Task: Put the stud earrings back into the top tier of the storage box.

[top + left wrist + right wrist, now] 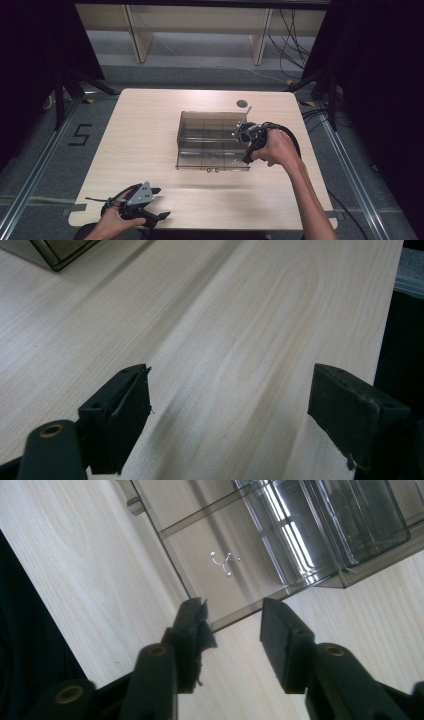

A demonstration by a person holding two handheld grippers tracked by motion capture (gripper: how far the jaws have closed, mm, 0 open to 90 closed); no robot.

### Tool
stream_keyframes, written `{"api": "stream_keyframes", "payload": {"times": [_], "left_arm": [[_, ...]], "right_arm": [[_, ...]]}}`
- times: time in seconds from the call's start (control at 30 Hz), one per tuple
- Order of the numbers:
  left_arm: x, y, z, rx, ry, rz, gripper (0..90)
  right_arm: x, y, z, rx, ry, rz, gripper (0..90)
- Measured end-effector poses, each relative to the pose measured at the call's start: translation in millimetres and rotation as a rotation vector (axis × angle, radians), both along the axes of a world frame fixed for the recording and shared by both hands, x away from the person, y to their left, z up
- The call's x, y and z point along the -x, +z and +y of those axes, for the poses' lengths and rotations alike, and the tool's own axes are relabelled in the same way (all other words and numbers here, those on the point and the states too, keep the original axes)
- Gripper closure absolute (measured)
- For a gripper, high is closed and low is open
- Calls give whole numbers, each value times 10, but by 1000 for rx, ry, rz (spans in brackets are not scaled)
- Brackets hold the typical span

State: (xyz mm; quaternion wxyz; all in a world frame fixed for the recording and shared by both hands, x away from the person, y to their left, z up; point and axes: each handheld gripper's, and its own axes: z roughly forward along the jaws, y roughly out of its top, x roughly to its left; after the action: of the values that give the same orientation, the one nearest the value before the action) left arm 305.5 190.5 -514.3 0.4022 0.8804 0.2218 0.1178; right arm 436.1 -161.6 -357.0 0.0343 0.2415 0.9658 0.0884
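Observation:
A smoky clear compartment box (212,140) stands in the middle of the pale wooden table (140,130). My right gripper (240,132) hovers at the box's right side, held in a hand. In the right gripper view its jaws (232,607) stand partly open with nothing between them, above the edge of the box (225,540), where a small silvery piece (223,561) lies on a clear panel. My left gripper (160,203) rests low at the table's front left, and its jaws (232,375) stand wide open over bare wood. A corner of the box (60,252) shows far off.
A round grey grommet (242,103) sits in the tabletop behind the box. The table's front edge (200,224) lies close to my left gripper. Cables trail on the floor at the right, and wooden shelving (200,30) stands beyond the table.

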Motion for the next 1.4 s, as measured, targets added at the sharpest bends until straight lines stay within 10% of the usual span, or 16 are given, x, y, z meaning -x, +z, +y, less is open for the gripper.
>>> {"api": "stream_keyframes", "payload": {"times": [0.57, 1.4], "left_arm": [[-5, 1, 4, 0, -2, 2, 166], [-1, 0, 1, -2, 6, -3, 165]], "right_arm": [[268, -85, -112, -111, -86, -43, 363], [611, -411, -369, -249, -181, -114, 280]]}}
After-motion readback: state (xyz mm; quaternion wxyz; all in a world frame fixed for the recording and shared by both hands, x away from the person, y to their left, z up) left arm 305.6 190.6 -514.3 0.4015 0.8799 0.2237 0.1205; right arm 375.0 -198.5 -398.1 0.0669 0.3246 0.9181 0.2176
